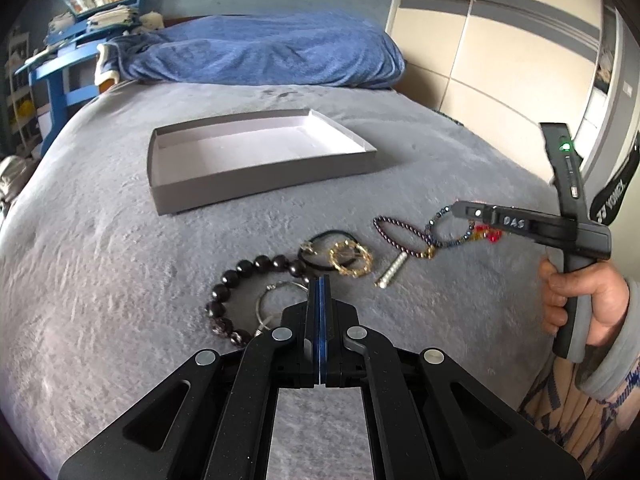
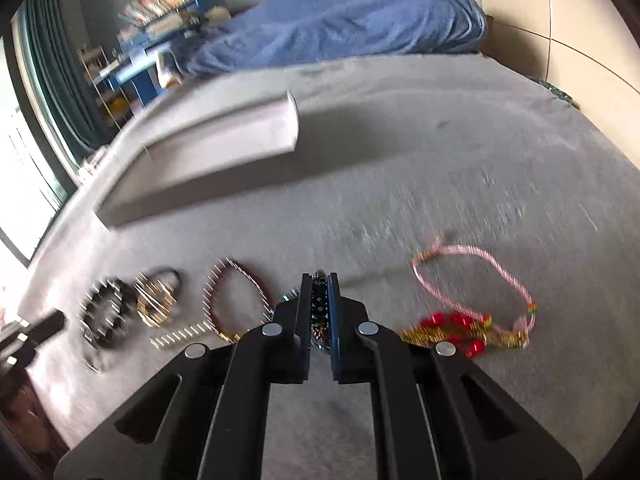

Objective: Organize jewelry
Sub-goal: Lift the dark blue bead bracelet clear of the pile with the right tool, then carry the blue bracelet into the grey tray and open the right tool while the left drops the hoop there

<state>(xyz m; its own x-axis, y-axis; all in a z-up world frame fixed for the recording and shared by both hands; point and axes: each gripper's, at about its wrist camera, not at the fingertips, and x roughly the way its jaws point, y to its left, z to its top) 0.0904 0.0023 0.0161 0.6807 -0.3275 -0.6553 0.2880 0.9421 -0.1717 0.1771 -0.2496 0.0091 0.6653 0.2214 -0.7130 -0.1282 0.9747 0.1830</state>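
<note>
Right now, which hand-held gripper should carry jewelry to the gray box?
Right hand-held gripper: it already pinches the dark beaded bracelet. The left is shut on nothing, over the black beads.

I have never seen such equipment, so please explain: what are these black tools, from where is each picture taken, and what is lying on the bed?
A person holds two hand grippers, each carrying a camera looking along its fingers. The left gripper is shut and empty. The right gripper pinches a dark beaded bracelet. On the grey blanket lie a black bead bracelet, a gold ring piece, a pink cord bracelet and an empty grey box.
</note>
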